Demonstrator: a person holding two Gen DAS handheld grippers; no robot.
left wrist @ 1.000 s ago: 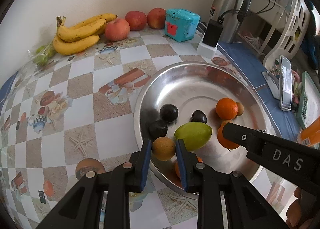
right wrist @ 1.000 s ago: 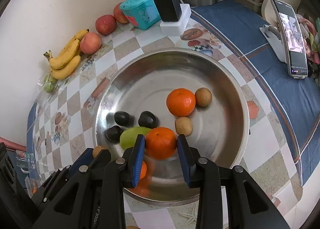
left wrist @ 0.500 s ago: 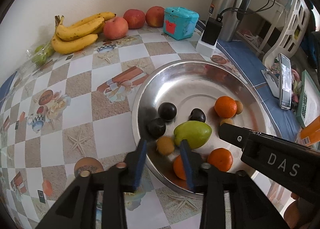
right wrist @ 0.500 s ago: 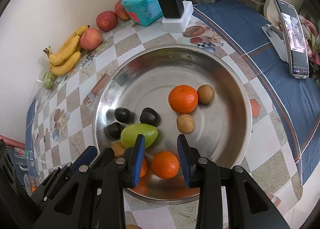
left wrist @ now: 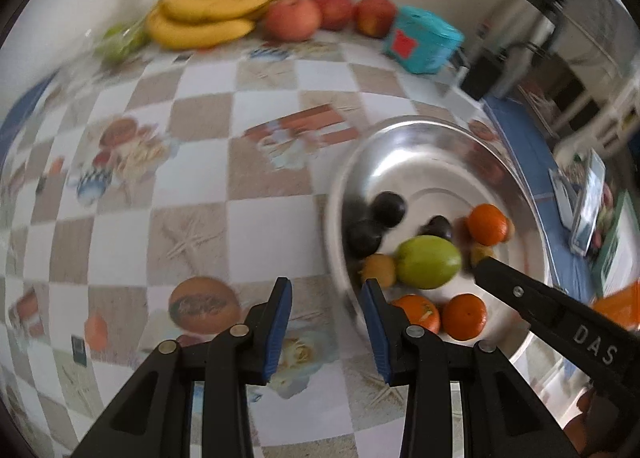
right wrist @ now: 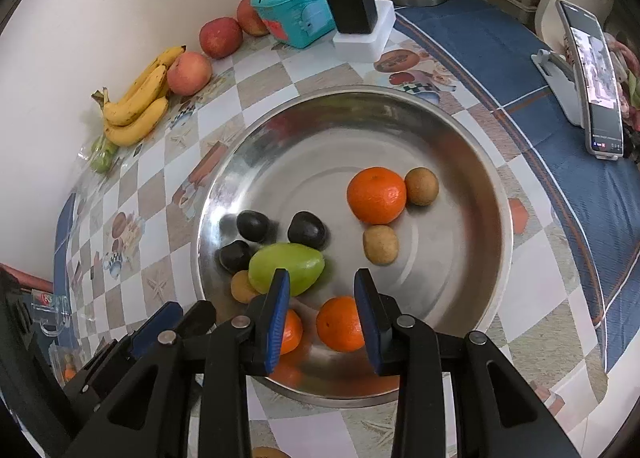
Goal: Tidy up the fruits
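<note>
- Left wrist view: the left hand-held gripper (left wrist: 326, 322) is hanging over the checkered counter (left wrist: 192, 162) just beside the steel bowl (left wrist: 432, 138), its blue pads spread with nothing between them; the jaws have just been opening. The picture is smeared, so fine detail is uncertain.
- In the bowl are lying a green mango (left wrist: 428, 262), three dark plums (left wrist: 388, 208), small brown fruits (left wrist: 378, 270) and three oranges (left wrist: 464, 316). The tip of the right hand-held gripper is reaching in from the right edge.
- Still waiting along the wall are the bananas (left wrist: 208, 14) and three apples (left wrist: 294, 18), next to a teal box (left wrist: 420, 44).
- Right wrist view: the right hand-held gripper (right wrist: 322, 318) is hovering over the near part of the bowl (right wrist: 480, 162), pads apart and gripping nothing; one orange (right wrist: 340, 324) is sitting on the bowl floor beneath the gap.
- Judging by this, the small fruit is gathered, while the bananas (right wrist: 136, 106) and apples (right wrist: 188, 72) are remaining outside, so the job looks partly done.
</note>
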